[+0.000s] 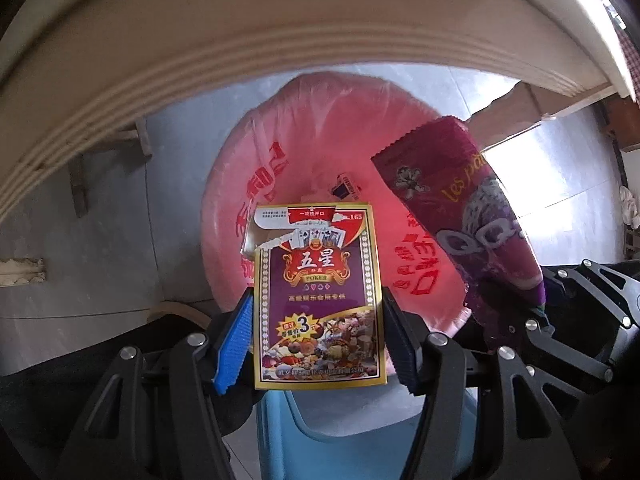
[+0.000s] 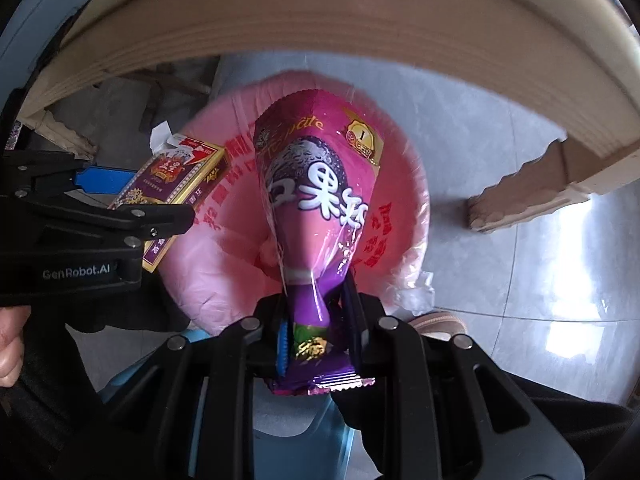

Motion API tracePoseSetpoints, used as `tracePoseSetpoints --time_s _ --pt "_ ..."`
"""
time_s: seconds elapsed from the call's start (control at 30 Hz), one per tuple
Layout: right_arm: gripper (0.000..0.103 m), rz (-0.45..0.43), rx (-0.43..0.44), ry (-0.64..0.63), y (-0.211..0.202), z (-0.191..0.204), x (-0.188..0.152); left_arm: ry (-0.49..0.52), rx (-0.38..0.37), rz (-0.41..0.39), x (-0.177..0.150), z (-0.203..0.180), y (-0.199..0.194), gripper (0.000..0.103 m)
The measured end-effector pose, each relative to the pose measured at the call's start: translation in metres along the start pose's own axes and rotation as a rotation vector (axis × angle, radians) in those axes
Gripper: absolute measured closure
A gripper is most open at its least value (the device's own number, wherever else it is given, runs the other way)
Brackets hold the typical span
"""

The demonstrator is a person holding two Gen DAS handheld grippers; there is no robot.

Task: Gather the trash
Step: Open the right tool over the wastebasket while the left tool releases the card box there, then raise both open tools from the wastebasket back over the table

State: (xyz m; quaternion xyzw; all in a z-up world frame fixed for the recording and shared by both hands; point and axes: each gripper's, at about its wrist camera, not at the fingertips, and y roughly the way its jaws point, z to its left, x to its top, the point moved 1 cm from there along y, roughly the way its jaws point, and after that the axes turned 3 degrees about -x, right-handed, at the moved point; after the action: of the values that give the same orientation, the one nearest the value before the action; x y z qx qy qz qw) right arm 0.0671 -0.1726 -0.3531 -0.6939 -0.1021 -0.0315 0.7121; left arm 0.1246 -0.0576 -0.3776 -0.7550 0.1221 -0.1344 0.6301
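Playing-card box [image 1: 318, 300] clamped upright between left gripper [image 1: 318, 320] fingers, purple snack wrapper [image 2: 316, 216] pinched by nearly closed right gripper [image 2: 318, 344] fingers, both above pink-lined trash bin [image 1: 240, 152] on tiled floor [image 2: 500, 160].

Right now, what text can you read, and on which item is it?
"五星", "POKER", "3", "165": card box in the left claw.
"les", "QQ": purple snack bag in the right claw.
"GenRobot.AI": left claw body, right view.
Red print on the pink bin liner: unreadable.
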Motion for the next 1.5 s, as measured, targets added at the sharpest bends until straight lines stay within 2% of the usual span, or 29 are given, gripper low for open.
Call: tracePoseSetpoints --time_s 0.23,0.57,0.6,0.63,0.7,0.77,0.9,0.97,1.03,1.13,1.2,1.4,1.5 --pt "0.080 0.062 0.029 -0.001 0.022 0.006 0.011 -0.039 -0.022 0.052 0.010 0.009 0.028 0.044" --pt "0.076 0.091 0.036 -0.010 0.044 0.002 0.025 -0.048 -0.053 0.086 0.013 0.019 0.037 0.044" --pt "0.073 0.089 0.033 -0.013 0.045 0.002 0.026 -0.049 -0.054 0.089 0.014 0.020 0.036 0.044" --pt "0.063 0.087 0.032 -0.012 0.045 0.001 0.027 -0.050 -0.057 0.086 0.014 0.021 0.035 0.043" --pt "0.050 0.080 0.032 -0.003 0.043 -0.001 0.027 -0.048 -0.062 0.082 0.019 0.022 0.033 0.038" --pt "0.049 0.077 0.035 0.000 0.043 -0.001 0.028 -0.050 -0.064 0.070 0.021 0.025 0.035 0.028" --pt "0.045 0.080 0.040 -0.001 0.044 0.000 0.030 -0.022 -0.049 0.062 0.023 0.016 0.033 0.023" --pt "0.040 0.074 0.036 0.004 0.043 -0.002 0.031 -0.013 -0.028 0.058 0.024 0.014 0.034 0.022" --pt "0.034 0.064 0.034 0.012 0.041 -0.003 0.032 -0.020 -0.037 0.063 0.025 0.015 0.033 0.022" --pt "0.032 0.059 0.039 0.021 0.040 -0.005 0.033 -0.037 -0.031 0.056 0.024 0.019 0.030 0.022" --pt "0.031 0.055 0.041 0.019 0.038 -0.006 0.033 -0.043 -0.034 0.049 0.023 0.022 0.027 0.017" --pt "0.027 0.022 0.039 0.014 0.032 -0.003 0.033 -0.017 -0.011 -0.013 0.018 0.018 0.010 0.014" --pt "0.025 -0.011 0.032 0.018 0.024 -0.004 0.035 -0.038 -0.033 -0.049 0.015 0.020 -0.002 0.012"
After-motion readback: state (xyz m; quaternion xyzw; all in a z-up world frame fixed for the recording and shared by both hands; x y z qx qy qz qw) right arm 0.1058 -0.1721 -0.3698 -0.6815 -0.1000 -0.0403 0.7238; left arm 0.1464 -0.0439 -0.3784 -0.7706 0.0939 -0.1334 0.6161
